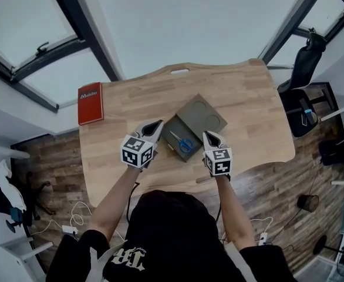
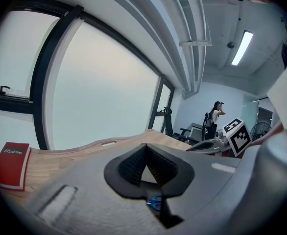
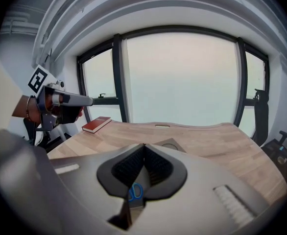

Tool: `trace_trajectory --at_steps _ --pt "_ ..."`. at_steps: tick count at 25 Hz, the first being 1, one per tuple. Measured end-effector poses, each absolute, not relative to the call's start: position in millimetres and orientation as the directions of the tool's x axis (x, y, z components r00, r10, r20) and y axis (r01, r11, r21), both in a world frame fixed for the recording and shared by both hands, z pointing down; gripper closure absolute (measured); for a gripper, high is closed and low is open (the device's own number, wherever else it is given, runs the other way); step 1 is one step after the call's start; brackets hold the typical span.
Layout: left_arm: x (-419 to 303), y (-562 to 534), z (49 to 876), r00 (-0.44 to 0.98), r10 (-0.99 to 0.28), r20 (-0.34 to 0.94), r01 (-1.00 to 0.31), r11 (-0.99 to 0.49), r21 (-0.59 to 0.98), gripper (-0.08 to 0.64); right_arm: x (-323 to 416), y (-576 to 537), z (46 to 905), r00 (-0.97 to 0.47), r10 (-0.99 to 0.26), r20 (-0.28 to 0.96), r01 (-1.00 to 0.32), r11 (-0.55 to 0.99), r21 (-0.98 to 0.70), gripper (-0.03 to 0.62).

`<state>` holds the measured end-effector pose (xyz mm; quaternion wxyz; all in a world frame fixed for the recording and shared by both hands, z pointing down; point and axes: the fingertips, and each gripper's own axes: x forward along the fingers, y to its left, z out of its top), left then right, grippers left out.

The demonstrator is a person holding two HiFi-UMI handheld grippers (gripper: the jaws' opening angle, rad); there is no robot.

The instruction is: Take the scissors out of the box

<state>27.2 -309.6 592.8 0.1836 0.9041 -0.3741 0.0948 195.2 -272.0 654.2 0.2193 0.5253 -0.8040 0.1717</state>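
Blue-handled scissors (image 1: 184,143) lie inside an open grey box (image 1: 171,133) at the middle of the wooden table (image 1: 248,98). The box's lid (image 1: 206,115) rests just behind it. My left gripper (image 1: 156,124) hovers at the box's left side, shut and holding nothing. At the box's right side my right gripper (image 1: 209,135) is also shut and holds nothing. In the left gripper view the left gripper (image 2: 145,148) has its pads meeting, with the scissors (image 2: 155,202) showing below them. The right gripper view shows the right gripper (image 3: 144,146) closed above the scissors (image 3: 135,192).
A red book (image 1: 90,103) lies at the table's far left corner. An office chair (image 1: 304,63) stands to the right of the table. A person (image 2: 214,117) stands far back in the room. Cables lie on the floor near me.
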Motion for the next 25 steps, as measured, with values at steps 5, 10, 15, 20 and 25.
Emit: trace_trajectory --at_steps 5,10,15,20,25 --pt "26 -310 608 0.704 -0.631 0.325 -0.709 -0.650 0.273 0.557 181 -269 685 -0.376 -0.709 0.597 -0.899 0.435 -0.050 0.584" --pt "23 -310 623 0.707 -0.619 0.342 -0.705 -0.650 0.283 0.557 163 -265 712 -0.407 -0.640 0.652 -0.873 0.483 -0.070 0.544" --pt "19 -312 637 0.704 -0.611 0.362 -0.708 -0.641 0.296 0.557 149 -264 744 -0.418 -0.570 0.707 -0.840 0.540 -0.061 0.523" --pt "13 -314 646 0.701 -0.607 0.375 -0.712 -0.634 0.304 0.557 136 -256 775 -0.426 -0.479 0.767 -0.802 0.593 -0.076 0.501" --pt "7 -318 654 0.693 -0.610 0.385 -0.720 -0.618 0.316 0.557 130 -248 812 -0.430 -0.382 0.818 -0.753 0.652 -0.091 0.494"
